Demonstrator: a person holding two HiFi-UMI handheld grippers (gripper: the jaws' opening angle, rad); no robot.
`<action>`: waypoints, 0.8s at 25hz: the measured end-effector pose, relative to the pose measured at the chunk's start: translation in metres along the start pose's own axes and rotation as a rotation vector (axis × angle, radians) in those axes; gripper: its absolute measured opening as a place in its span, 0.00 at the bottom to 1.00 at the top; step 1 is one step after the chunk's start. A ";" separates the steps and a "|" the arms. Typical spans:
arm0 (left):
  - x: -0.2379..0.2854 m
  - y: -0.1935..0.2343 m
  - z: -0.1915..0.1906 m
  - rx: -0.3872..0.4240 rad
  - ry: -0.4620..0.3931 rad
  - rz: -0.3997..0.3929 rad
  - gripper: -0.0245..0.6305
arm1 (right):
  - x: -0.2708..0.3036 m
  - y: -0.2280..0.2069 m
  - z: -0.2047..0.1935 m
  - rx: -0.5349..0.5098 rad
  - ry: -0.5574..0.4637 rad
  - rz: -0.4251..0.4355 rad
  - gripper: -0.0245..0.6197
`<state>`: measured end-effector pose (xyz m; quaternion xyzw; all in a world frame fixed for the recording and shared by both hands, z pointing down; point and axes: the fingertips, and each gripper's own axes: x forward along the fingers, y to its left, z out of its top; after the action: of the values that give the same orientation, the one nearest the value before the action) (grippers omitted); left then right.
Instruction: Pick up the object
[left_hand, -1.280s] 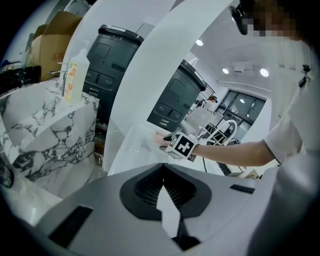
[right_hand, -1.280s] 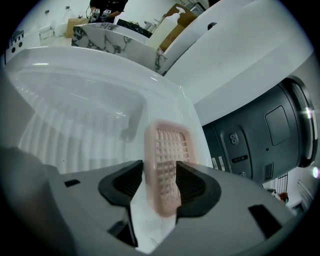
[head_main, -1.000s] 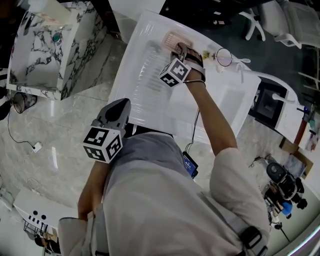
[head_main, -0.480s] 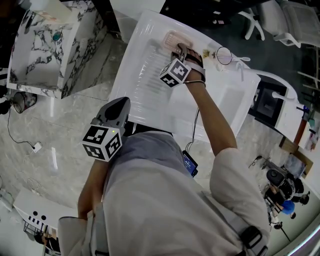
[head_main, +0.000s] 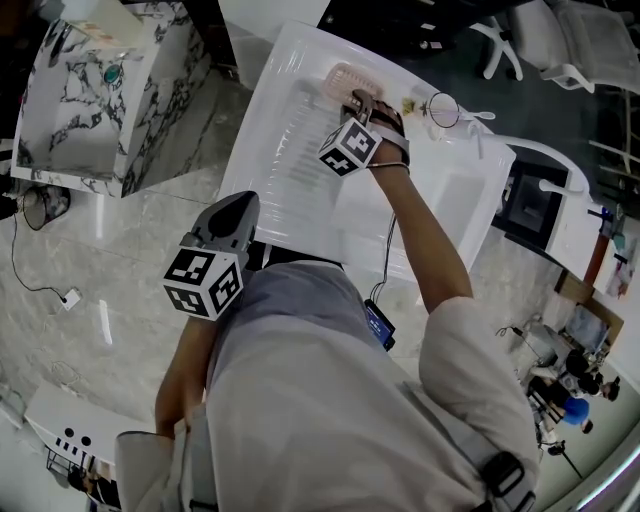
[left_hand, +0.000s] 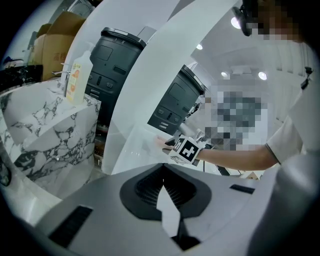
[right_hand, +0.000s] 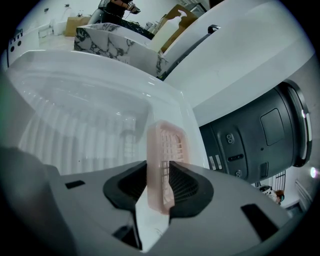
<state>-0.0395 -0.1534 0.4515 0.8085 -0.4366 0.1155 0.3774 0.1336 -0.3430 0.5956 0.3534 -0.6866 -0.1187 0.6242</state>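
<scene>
right tongs (right_hand: 158, 167): just closing on pink tray (right_hand: 165, 142) between jaws | left tongs (left_hand: 163, 169): closed, empty

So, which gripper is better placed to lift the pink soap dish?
Right. The right gripper has just been closing its jaws on the pink soap dish; the left gripper sits back beside the person's body.

Tray (right_hand: 161, 165): pale pink, open grid pattern. Worktop (head_main: 290, 120): glossy white, faint ribbed stripes. Near marker cube (head_main: 203, 283) and far marker cube (head_main: 349, 147): black square codes on white faces. Marble block (head_main: 100, 110): white with black veining. Floor (head_main: 110, 300): pale grey, marbled. Machine (right_hand: 250, 140): dark grey, nearly black. Shirt (head_main: 320, 400): light grey, possibly off-white under this lighting. Bottle (left_hand: 75, 80): whitish, orange label.
</scene>
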 end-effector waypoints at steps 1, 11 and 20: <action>-0.001 0.000 0.000 0.000 -0.002 -0.001 0.04 | -0.001 0.000 0.000 0.001 0.001 0.000 0.24; -0.008 0.005 0.000 0.001 -0.010 -0.009 0.04 | -0.008 -0.002 0.002 0.018 0.014 -0.005 0.21; -0.010 0.004 0.003 0.001 -0.011 -0.031 0.04 | -0.015 -0.003 0.000 0.033 0.024 -0.017 0.19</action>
<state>-0.0492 -0.1506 0.4465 0.8160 -0.4262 0.1054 0.3761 0.1345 -0.3357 0.5818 0.3710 -0.6778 -0.1084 0.6255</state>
